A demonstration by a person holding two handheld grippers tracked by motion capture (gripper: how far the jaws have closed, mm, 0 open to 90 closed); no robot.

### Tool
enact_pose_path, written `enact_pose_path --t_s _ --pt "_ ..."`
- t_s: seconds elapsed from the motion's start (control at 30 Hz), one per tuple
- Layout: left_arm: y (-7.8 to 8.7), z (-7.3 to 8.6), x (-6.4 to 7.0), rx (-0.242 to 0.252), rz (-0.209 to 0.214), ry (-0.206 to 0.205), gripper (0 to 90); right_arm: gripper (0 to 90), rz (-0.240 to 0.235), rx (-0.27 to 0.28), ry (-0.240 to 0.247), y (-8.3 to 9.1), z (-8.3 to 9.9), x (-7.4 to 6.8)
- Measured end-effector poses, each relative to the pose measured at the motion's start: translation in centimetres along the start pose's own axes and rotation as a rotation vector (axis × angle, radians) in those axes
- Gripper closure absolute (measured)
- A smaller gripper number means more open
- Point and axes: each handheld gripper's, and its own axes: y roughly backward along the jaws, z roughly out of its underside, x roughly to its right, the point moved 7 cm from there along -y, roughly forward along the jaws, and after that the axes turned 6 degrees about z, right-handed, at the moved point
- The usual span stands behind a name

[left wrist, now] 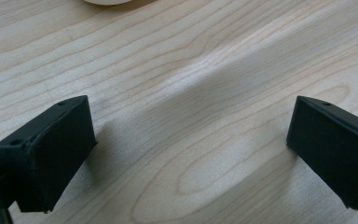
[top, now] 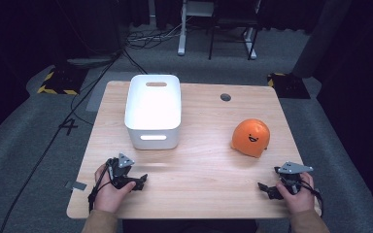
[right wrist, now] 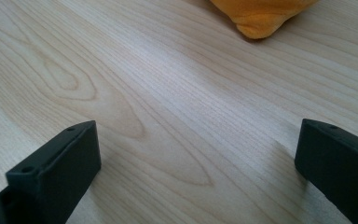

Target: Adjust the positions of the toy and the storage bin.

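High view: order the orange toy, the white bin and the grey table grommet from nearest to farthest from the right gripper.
From the right gripper:
1. Orange toy, just ahead on the table's right side.
2. Grey grommet, near the far edge, right of centre.
3. White bin, across on the left half.

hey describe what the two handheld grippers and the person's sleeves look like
Both grippers are black. The left gripper and the right gripper each carry a grey three-cornered plate on top and trail a black cable. Seen close in the gripper views, each has two blocky, flat-faced matte black jaws with small round holes in their upper faces. The person's sleeves are tan or light brown, showing at the bottom edge.
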Motion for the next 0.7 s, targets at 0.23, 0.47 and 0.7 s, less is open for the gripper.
enact_pose_path --t_s 0.23,0.47,0.7 --pt "0.9 -0.5 -0.1 0.023 -0.009 0.008 19.7 0.3 -0.006 0.0 0.005 0.0 0.0 0.0" --pt "2.7 -1.3 0.0 0.061 0.045 0.034 24.7 0.3 -0.006 0.001 0.006 0.0 0.0 0.0" --pt "4.1 -2.4 0.2 0.107 0.069 0.056 25.0 0.3 -0.007 0.0 0.007 0.0 0.0 0.0"
